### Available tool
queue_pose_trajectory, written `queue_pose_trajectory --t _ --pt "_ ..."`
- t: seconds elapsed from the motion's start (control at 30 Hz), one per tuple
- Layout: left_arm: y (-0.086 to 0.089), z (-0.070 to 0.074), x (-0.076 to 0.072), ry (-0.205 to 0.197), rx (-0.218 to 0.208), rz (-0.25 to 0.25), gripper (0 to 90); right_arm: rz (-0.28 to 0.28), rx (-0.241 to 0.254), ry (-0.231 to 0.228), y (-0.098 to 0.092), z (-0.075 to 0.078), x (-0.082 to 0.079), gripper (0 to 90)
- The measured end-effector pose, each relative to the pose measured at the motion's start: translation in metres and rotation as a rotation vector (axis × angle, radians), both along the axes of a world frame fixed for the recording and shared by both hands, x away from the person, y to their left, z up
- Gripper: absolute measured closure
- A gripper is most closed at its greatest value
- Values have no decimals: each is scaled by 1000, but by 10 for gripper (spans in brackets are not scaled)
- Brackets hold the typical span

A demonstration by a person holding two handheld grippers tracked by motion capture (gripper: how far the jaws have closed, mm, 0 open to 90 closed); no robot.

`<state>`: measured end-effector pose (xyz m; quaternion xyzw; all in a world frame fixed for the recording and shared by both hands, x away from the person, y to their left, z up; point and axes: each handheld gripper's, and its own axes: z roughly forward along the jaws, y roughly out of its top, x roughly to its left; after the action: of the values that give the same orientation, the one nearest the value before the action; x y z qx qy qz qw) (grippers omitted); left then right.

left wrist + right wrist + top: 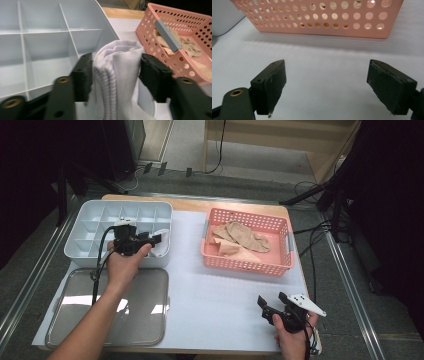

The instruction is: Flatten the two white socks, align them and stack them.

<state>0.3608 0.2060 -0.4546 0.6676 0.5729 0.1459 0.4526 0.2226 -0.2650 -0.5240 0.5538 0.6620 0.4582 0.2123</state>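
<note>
High view: left gripper [156,239] over right edge of grey divider box [90,217], white sock [161,233] at its tip. Right gripper [272,301] low on desk [215,290], below pink basket [280,227].

Left gripper view: rolled sock [117,75] between jaws, both pads against it, at box wall.

Right gripper view: jaws wide apart, nothing between, facing basket [317,20].

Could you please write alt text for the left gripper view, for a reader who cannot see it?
A folded white sock stands between the two black jaws of the left hand-held gripper, over the near corner of a white divided organiser box. A pink perforated basket holding beige socks sits to the right.
</note>
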Motion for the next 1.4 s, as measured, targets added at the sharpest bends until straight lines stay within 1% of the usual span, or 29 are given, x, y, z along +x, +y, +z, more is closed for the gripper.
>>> queue_pose_trajectory --t 0.07,0.1,0.2,0.27,0.33,0.37,0.4,0.43,0.5,0.57,0.6,0.63,0.67,0.7,0.73,0.77,0.8,0.87,0.9,0.93,1.0,1.07,1.13,1.17,1.2,1.23,1.33,1.37,1.4 --pt "-1 -1 2 35 25 -20 715 3 -1 0 0 0 0 164" --pt "0 -2 3 68 22 -29 749 4 -2 -1 0 0 0 164" --pt "0 -7 6 142 51 -71 781 7 -2 1 0 -1 0 164" --pt "-1 -12 11 216 70 -121 784 6 1 6 1 -1 1 164" --pt "-1 -11 15 251 72 -130 786 8 -5 6 2 -1 1 164" --pt "-3 -10 19 272 99 -143 786 10 -8 6 2 -1 1 164" --pt "-3 -10 19 272 99 -143 785 10 -8 6 2 -1 1 164" --pt "-7 -9 24 300 136 -160 783 12 -13 9 3 -1 1 165" --pt "-9 -6 25 302 146 -154 772 10 -12 10 3 -1 1 165" --pt "-8 0 19 251 162 -151 729 7 -7 8 2 -1 1 165" --pt "-4 4 16 218 141 -145 680 8 -3 8 2 -1 1 165" --pt "-4 4 16 218 141 -145 617 8 -3 7 1 -1 1 165" --pt "0 9 12 142 87 -130 617 8 -3 7 1 -1 1 165" --pt "-1 11 13 96 85 -98 443 4 8 13 0 -2 2 165" --pt "-2 11 15 101 87 -96 388 3 8 13 0 -2 2 165" --pt "-4 9 19 133 94 -107 322 5 7 10 0 -2 2 165" --pt "-7 7 22 145 104 -109 302 9 0 10 1 -1 2 165" --pt "-11 0 27 193 116 -114 347 10 -3 9 2 -1 2 165" --pt "-11 -1 28 210 116 -116 413 11 -3 9 2 -1 1 165" --pt "-10 -2 28 214 115 -114 553 11 -2 9 2 -1 1 165" --pt "-9 -2 28 226 117 -129 723 8 1 11 1 -2 1 165" --pt "-12 -4 29 236 137 -155 815 8 3 17 1 -2 2 165" --pt "-15 -6 32 281 166 -189 852 11 -2 15 2 -2 3 165" --pt "-16 -8 36 320 172 -199 859 13 -4 16 3 -2 3 165" --pt "-16 -8 36 320 172 -199 865 13 -4 16 3 -2 3 165" --pt "-15 -10 43 378 178 -214 867 14 -8 17 3 -2 3 165" --pt "-14 -15 57 479 186 -222 872 9 -1 20 2 -2 3 165" --pt "-14 -15 57 479 186 -222 873 11 -3 18 2 -2 3 165" --pt "-24 -16 61 515 253 -217 873 11 -3 18 2 -2 3 165"
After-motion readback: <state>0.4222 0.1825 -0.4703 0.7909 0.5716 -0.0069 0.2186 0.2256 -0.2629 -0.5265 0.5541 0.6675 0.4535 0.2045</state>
